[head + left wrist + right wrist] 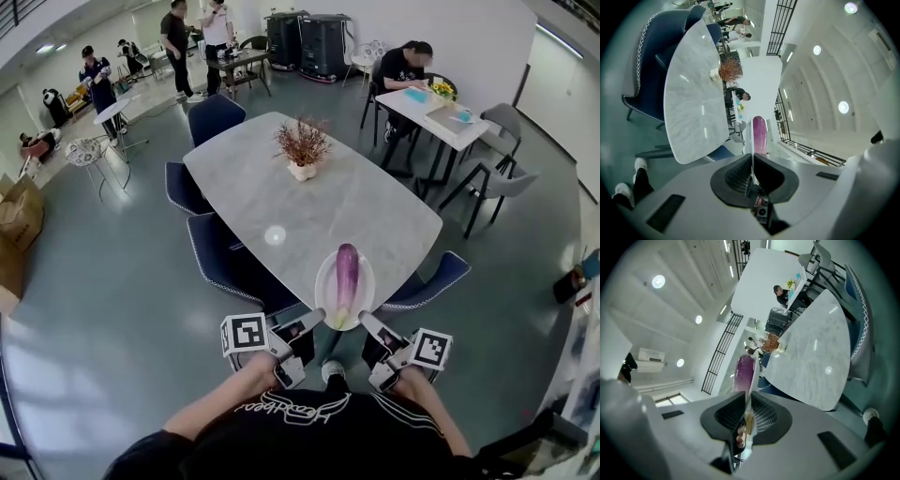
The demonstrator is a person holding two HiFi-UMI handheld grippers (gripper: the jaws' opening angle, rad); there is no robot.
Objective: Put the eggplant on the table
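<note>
A long pale marble table (281, 197) filled the middle of the room, with blue chairs (214, 117) partly tucked under its edges and a pot of dried twigs (302, 148) near its far end. At its near end the left gripper (314, 321) and right gripper (367, 322) each pinched one side of a white plate (323, 281). The jaw tips hid the plate's near rim. Both gripper views showed the plate only edge-on between the closed jaws. A purple eggplant (347, 272) lay lengthwise on the plate. I could not tell whether the plate touched the table or hung above it.
</note>
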